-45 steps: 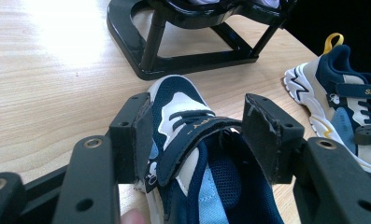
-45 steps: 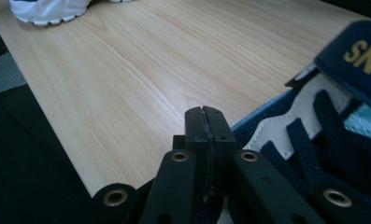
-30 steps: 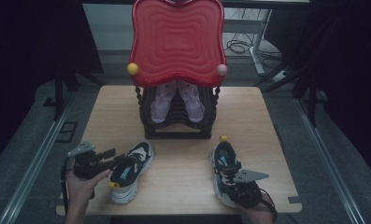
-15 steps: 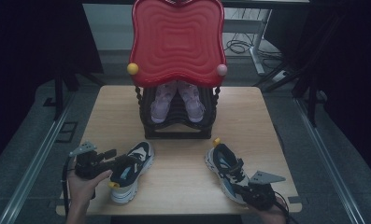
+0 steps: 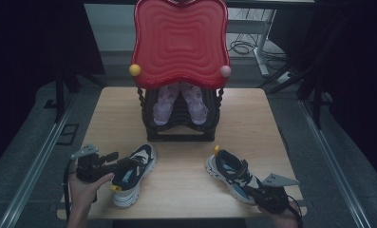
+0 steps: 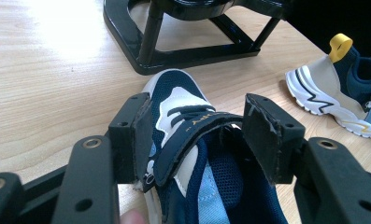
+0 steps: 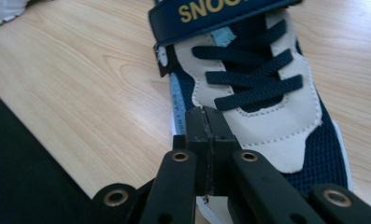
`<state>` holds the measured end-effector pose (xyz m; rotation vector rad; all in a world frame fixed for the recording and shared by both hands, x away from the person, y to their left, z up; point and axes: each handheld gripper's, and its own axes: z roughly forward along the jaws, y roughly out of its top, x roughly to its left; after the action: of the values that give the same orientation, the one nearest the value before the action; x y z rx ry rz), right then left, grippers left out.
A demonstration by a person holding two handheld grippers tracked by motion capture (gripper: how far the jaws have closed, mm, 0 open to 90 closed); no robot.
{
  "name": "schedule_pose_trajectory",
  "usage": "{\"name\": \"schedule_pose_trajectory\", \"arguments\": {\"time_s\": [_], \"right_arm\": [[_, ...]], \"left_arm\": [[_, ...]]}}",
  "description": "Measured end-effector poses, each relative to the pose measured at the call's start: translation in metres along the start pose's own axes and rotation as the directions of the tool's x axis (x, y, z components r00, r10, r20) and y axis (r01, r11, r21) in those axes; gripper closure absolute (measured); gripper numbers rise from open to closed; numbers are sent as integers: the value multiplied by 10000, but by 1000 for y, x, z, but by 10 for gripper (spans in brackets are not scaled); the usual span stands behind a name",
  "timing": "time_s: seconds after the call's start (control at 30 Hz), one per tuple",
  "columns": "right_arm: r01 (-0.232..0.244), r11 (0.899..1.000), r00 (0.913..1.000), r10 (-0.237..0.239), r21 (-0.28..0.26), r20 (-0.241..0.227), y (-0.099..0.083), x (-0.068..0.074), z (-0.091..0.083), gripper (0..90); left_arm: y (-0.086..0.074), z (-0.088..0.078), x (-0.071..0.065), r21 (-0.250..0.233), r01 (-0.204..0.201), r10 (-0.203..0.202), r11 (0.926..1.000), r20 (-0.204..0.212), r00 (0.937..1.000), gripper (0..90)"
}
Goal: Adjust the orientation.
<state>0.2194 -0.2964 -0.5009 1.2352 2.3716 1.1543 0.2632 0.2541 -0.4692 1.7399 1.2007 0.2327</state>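
Two navy, white and light-blue sneakers with yellow heel tabs lie on the wooden table [image 5: 257,118]. The left sneaker [image 5: 134,171] sits between my left gripper's [image 5: 123,167] wide jaws. In the left gripper view the pads [image 6: 137,135] press the sides of this sneaker [image 6: 183,112] at its strap. The right sneaker [image 5: 231,175] lies slanted, heel toward the rack. My right gripper [image 5: 256,191] is at its toe. In the right gripper view that gripper [image 7: 205,122] is shut, pads together over the toe cap of the sneaker [image 7: 262,93].
A black shoe rack [image 5: 181,128] with a red wavy top [image 5: 180,42] stands at the table's far middle, holding a pair of pink shoes [image 5: 180,102]. The right sneaker [image 6: 342,88] lies near the front right table corner. Dark floor surrounds the table.
My right gripper has moved right toward the table's near corner, and the right sneaker's toe swung that way with it. The left gripper and its sneaker have stayed put.
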Motion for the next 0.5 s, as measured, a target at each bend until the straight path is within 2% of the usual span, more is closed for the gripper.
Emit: {"name": "schedule_pose_trajectory", "arguments": {"time_s": [0.17,0.5], "right_arm": [[-103,9999,9998,104,-66,164,-1,-5,-2,900],[-237,9997,9947,243,-77,997,-2,-18,-8,900]], "left_arm": [[0,1,0,9,-6,6,10000,12,10000,431],[0,0,0,-22,9,-9,10000,7,10000,430]]}}
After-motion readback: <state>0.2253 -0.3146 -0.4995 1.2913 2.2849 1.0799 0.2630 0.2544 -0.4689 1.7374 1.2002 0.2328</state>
